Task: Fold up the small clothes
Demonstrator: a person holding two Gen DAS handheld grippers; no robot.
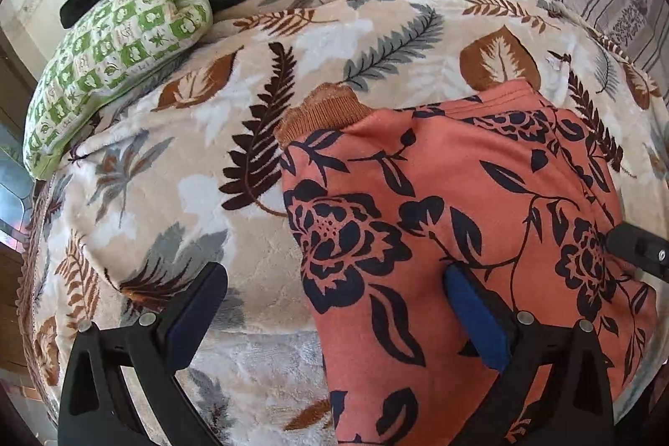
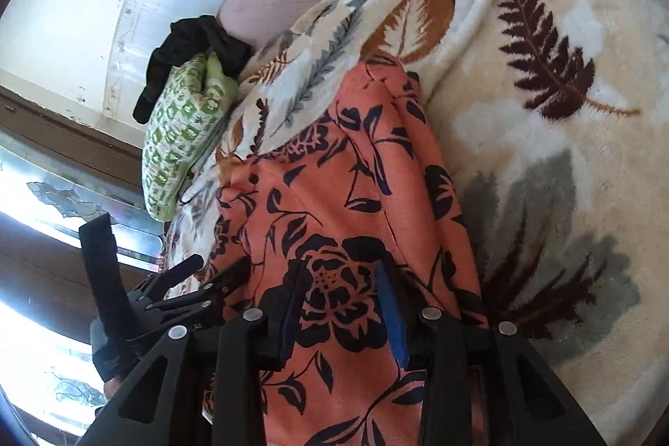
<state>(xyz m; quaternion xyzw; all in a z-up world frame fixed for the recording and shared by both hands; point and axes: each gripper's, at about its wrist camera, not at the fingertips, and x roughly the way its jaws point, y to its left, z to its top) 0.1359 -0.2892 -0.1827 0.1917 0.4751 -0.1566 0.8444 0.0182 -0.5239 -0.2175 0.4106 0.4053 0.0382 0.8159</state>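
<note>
The left gripper point(image 1: 334, 304) is hovering with its jaws spread wide, one finger sitting over the orange floral garment point(image 1: 460, 203) and the other off its left edge, neither closing on the cloth. The right gripper point(image 2: 343, 304) is sitting low over the same garment, jaws partly apart with cloth showing between them; whether it is pinching is unclear.
</note>
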